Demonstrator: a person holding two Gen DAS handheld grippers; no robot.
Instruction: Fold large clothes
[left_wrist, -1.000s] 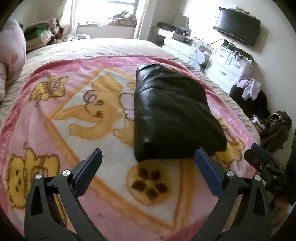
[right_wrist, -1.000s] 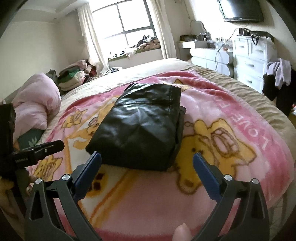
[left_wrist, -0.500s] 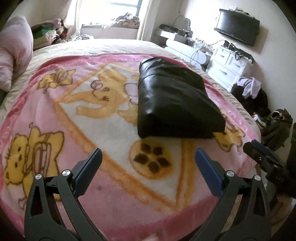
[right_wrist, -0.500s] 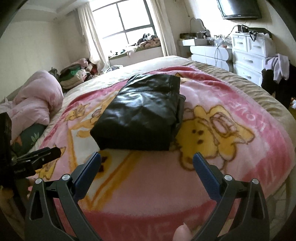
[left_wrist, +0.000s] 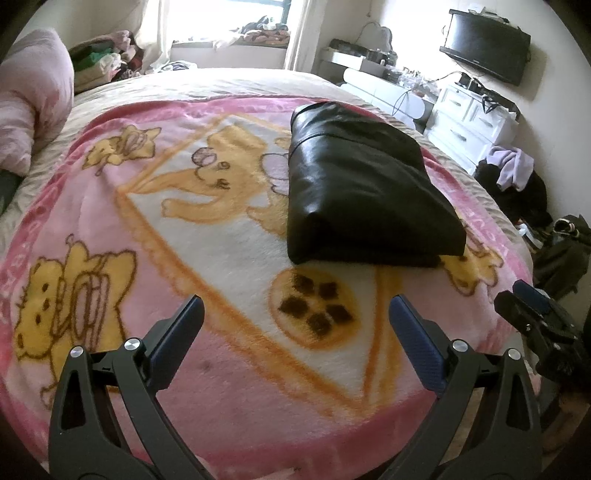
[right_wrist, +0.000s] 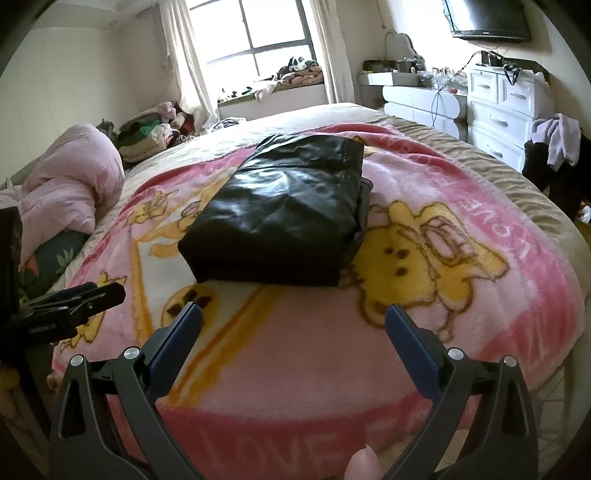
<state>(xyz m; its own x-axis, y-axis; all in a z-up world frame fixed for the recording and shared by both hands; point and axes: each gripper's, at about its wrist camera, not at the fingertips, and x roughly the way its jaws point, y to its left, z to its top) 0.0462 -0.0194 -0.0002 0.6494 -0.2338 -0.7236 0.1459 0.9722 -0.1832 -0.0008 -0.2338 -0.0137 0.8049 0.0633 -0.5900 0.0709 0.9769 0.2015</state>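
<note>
A black leather garment (left_wrist: 354, 184) lies folded into a thick rectangle on the pink cartoon blanket (left_wrist: 184, 229); it also shows in the right wrist view (right_wrist: 284, 210). My left gripper (left_wrist: 295, 310) is open and empty, held back from the garment's near edge, over the blanket. My right gripper (right_wrist: 293, 314) is open and empty, also short of the garment's near edge. The right gripper shows at the right edge of the left wrist view (left_wrist: 532, 314), and the left gripper at the left edge of the right wrist view (right_wrist: 74, 306).
A pink duvet (right_wrist: 70, 177) is bunched at the bed's left. Stacked clothes (right_wrist: 147, 136) lie near the window. White drawers (right_wrist: 506, 107) and draped clothing (right_wrist: 557, 147) stand to the right, bags (left_wrist: 565, 243) on the floor, a TV (left_wrist: 484, 48) on the wall.
Both grippers have pulled back from the folded garment towards the foot of the bed, staying open. The garment has not moved.
</note>
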